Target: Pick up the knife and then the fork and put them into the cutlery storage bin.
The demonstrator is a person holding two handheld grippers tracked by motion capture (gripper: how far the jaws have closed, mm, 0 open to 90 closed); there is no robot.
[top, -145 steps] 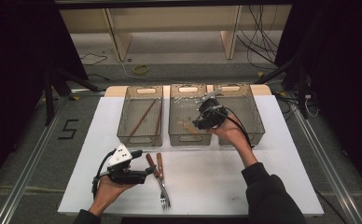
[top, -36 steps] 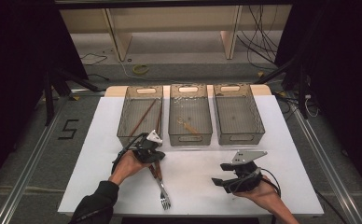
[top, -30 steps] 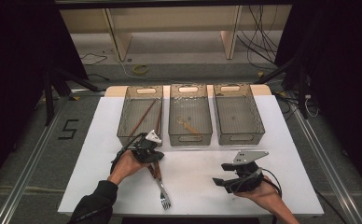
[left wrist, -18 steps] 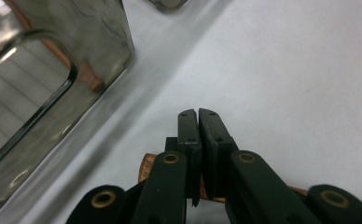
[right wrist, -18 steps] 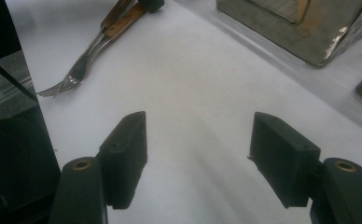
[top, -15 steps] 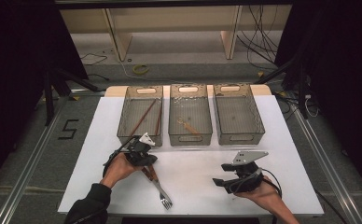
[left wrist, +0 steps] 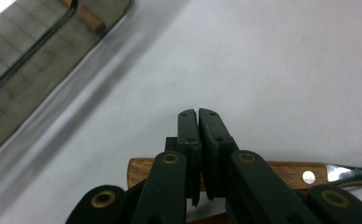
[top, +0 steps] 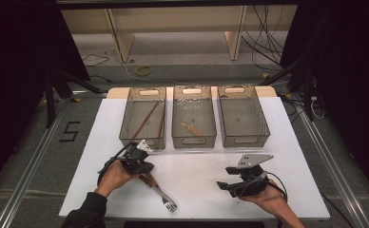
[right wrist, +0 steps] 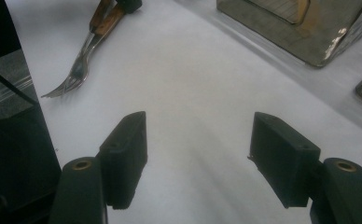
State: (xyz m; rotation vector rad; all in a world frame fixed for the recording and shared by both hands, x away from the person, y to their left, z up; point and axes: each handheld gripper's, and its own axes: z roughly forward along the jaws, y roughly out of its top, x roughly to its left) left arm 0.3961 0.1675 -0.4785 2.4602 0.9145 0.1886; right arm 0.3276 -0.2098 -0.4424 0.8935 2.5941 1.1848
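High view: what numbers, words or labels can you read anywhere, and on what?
"5": a dark numeral marked on the grey floor left of the table.
No readable text on the three bins, the cutlery or either tool.

Three mesh bins (top: 243, 114) — chopsticks (top: 145, 119) in the left one.

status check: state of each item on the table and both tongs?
left tongs: shut, nothing between the jaws, over the fork handle
right tongs: open, empty, above bare table
fork: flat on the table, tines toward the near edge
left bin: holds chopsticks
middle bin: holds one small wooden utensil
right bin: looks empty
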